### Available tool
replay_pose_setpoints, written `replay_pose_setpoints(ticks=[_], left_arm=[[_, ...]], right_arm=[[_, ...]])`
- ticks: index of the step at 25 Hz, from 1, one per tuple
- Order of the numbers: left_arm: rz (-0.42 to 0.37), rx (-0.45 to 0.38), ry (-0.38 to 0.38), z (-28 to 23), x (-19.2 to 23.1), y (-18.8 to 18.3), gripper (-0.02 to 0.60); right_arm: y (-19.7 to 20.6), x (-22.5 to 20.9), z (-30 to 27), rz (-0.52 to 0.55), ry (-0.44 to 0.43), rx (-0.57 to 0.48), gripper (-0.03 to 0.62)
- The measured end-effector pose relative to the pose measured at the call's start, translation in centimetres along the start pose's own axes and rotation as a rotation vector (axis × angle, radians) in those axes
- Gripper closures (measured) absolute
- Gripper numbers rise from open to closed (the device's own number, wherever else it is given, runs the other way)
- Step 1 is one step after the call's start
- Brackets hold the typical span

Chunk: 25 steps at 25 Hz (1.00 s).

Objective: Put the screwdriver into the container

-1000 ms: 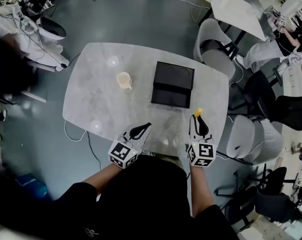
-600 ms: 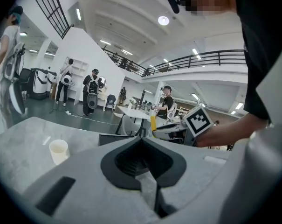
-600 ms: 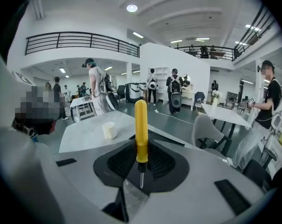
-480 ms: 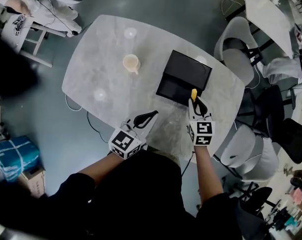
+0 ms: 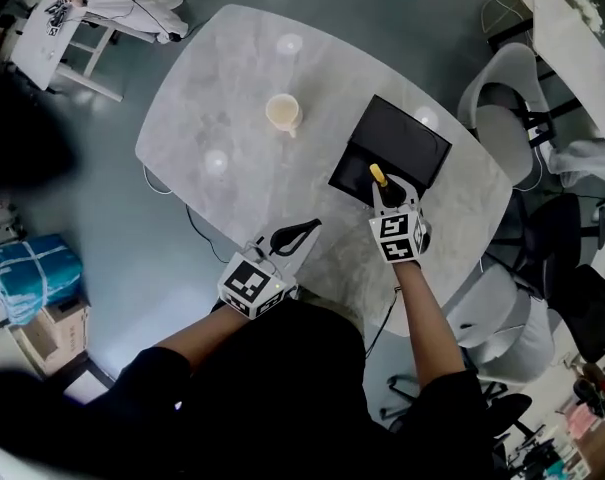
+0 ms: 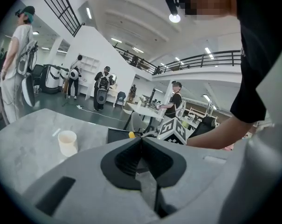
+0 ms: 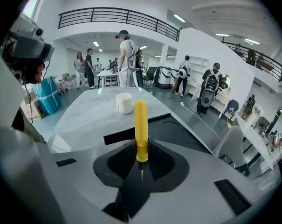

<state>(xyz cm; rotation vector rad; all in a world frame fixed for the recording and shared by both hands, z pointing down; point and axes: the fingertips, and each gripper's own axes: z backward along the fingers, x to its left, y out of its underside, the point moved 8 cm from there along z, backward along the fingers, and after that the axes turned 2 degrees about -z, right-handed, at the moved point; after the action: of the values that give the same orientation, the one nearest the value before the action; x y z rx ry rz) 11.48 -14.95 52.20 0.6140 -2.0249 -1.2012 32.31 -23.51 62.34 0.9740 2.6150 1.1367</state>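
Note:
My right gripper [image 5: 389,194] is shut on the screwdriver [image 7: 141,129], whose yellow handle [image 5: 378,175] sticks forward over the near edge of the black container [image 5: 394,151]. In the right gripper view the handle stands upright out of the jaws with the container [image 7: 178,129] just behind it. My left gripper [image 5: 300,234] hovers over the table's near edge, left of the container; its jaws are shut with nothing between them [image 6: 141,141].
A cream cup [image 5: 282,114] stands on the grey marble table [image 5: 222,108], left of the container. White chairs [image 5: 510,118] crowd the table's right side. Several people stand in the hall behind, seen in both gripper views.
My right gripper has carried the screwdriver forward from the table's near edge to the container's near edge. The left gripper has stayed about where it was. The head camera has shifted.

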Motion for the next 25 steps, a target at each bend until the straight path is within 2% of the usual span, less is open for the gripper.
replay_pose_setpoints(ticks=[6, 13, 19, 25], left_arm=[[-0.001, 0.041, -0.008, 0.1, -0.4, 0.4, 0.565], [0.054, 0.032, -0.067, 0.7, -0.4, 1.0, 0.565], [0.037, 0.045, -0.11, 1.8, 0.2, 1.2, 0.565], [0.036, 0.034, -0.125, 3.0, -0.6, 1.7, 0.565]], right_arm=[[1.5, 0.8, -4.5, 0.126, -0.063, 0.11, 0.517], [3.0, 1.8, -8.2, 0.189, -0.131, 0.217, 0.517], [4.7, 1.7, -10.7, 0.187, -0.216, 0.322, 0.517], [5.7, 1.9, -11.2, 0.179, -0.211, 0.34, 0.516]])
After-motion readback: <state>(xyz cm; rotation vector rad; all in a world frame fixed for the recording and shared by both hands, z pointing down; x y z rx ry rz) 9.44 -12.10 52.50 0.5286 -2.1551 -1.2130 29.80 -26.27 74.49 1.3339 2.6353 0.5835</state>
